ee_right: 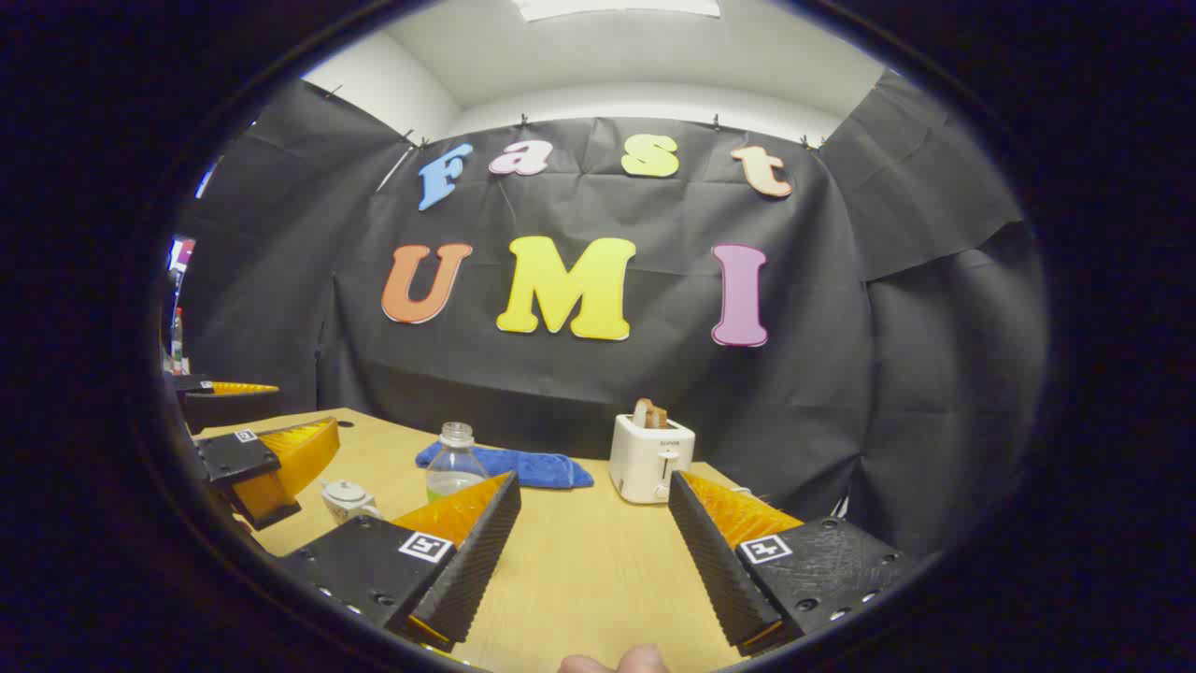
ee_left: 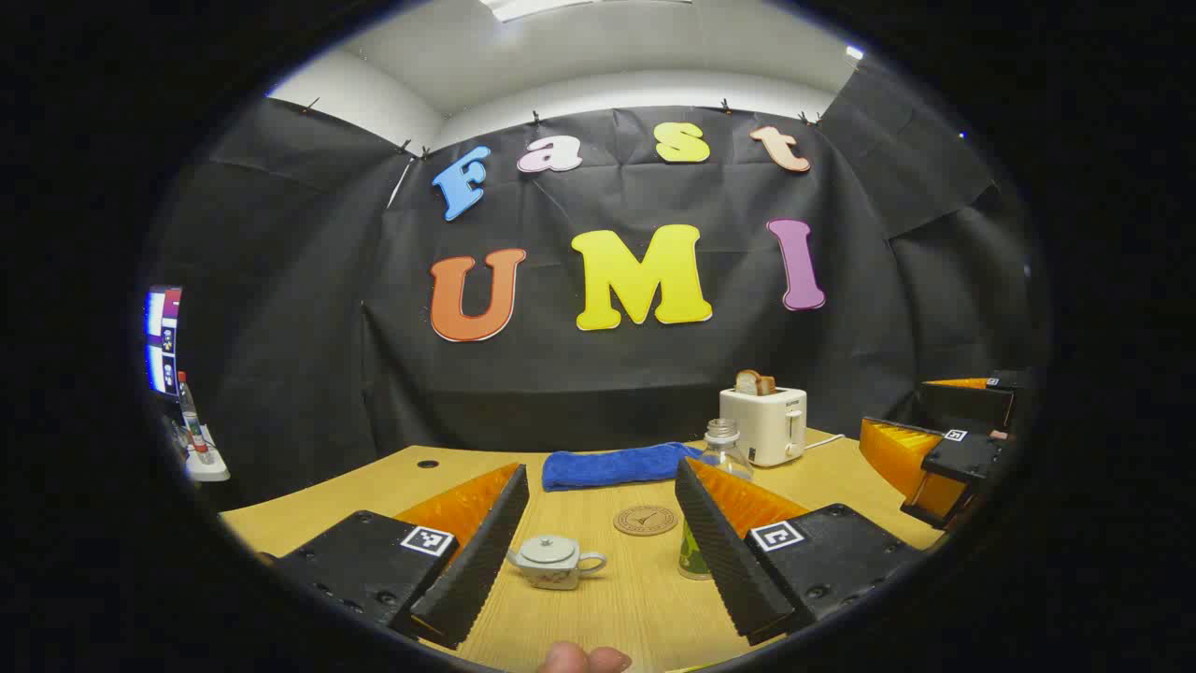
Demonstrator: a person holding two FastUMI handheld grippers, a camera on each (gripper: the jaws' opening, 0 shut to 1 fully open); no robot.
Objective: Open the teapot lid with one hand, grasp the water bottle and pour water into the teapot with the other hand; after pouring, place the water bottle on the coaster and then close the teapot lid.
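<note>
My table (ee_left: 598, 598) holds teapot (ee_left: 553, 561), lid on, coaster (ee_left: 646, 520), bottle (ee_left: 719, 458), towel (ee_left: 617, 465), toaster (ee_left: 766, 425). My left gripper (ee_left: 598, 551) and right gripper (ee_right: 589, 551) gape wide, touching nothing.

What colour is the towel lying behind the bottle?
The towel is blue; the left gripper view shows it best.

We see black cloth (ee_left: 598, 374) draped around the booth, clipped up below a white wall (ee_left: 635, 93) and ceiling with a light panel (ee_right: 617, 7). Ahead of the tool, a light wooden surface (ee_right: 579, 561) spreads out.
</note>
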